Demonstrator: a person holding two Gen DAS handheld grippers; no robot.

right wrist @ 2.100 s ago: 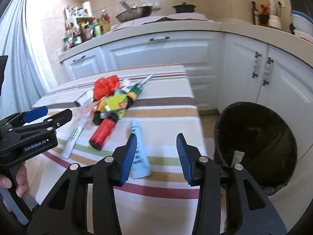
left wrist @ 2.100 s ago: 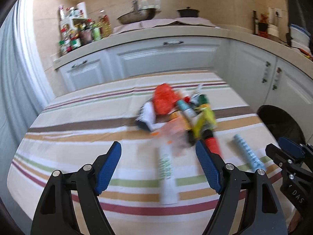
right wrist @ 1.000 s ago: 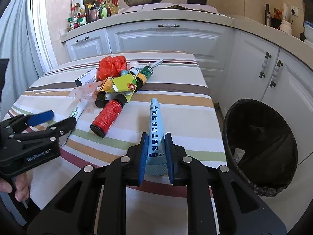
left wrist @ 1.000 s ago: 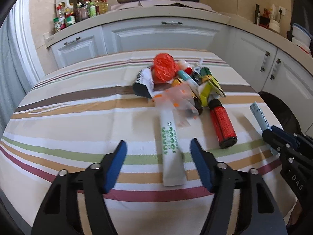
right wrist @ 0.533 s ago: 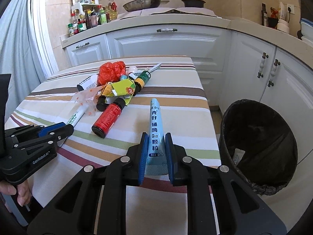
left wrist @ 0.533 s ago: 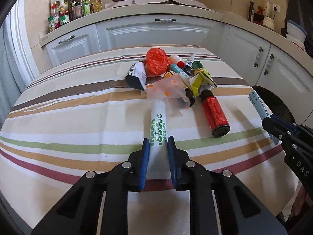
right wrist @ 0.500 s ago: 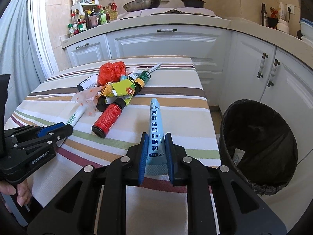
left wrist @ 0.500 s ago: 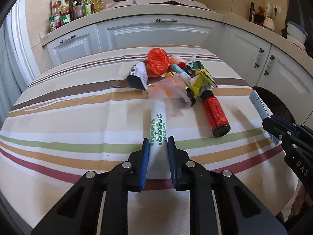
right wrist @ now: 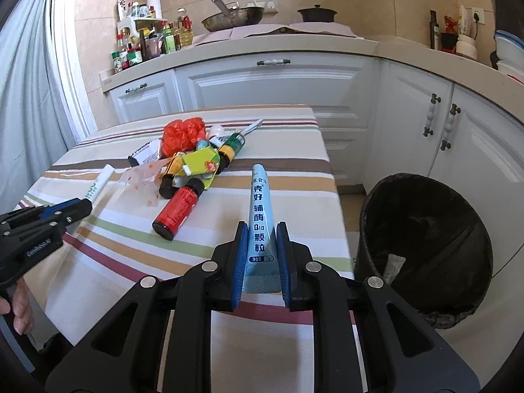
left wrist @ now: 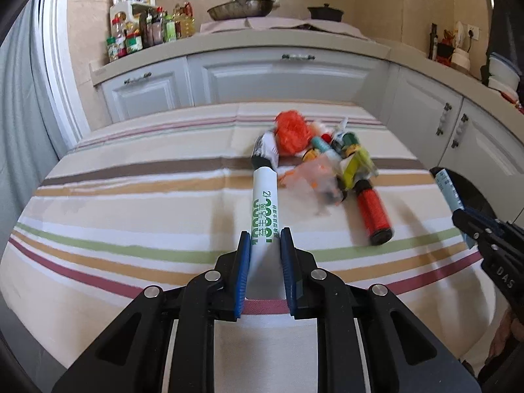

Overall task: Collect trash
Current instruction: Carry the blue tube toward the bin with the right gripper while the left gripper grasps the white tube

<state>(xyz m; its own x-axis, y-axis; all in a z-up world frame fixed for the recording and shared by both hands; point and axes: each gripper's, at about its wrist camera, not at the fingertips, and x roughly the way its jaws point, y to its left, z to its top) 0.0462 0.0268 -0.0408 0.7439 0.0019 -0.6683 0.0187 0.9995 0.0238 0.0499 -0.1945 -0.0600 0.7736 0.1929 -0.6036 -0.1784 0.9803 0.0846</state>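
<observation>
My left gripper [left wrist: 264, 239] is shut on the near end of a white sachet with green print [left wrist: 263, 196], which is lifted off the striped tablecloth [left wrist: 131, 196] and points toward the trash pile. In the right wrist view, my right gripper [right wrist: 261, 229] is shut on a pale blue sachet [right wrist: 259, 196] held just above the table's right side. The pile holds a red bottle [right wrist: 177, 209], a yellow-green carton [right wrist: 199, 163], an orange bag [right wrist: 183, 136] and several small bottles. A black-lined bin [right wrist: 370, 196] stands on the floor right of the table.
White kitchen cabinets [right wrist: 271, 88] run behind and to the right of the table, with bottles, a pan and a pot on the counter. A curtain [right wrist: 23, 98] hangs at the left. A hand [right wrist: 21, 304] shows under the left gripper [right wrist: 83, 206].
My left gripper went from open around the white sachet to shut on it, then rose with it. The right gripper has kept still, holding the blue sachet.
</observation>
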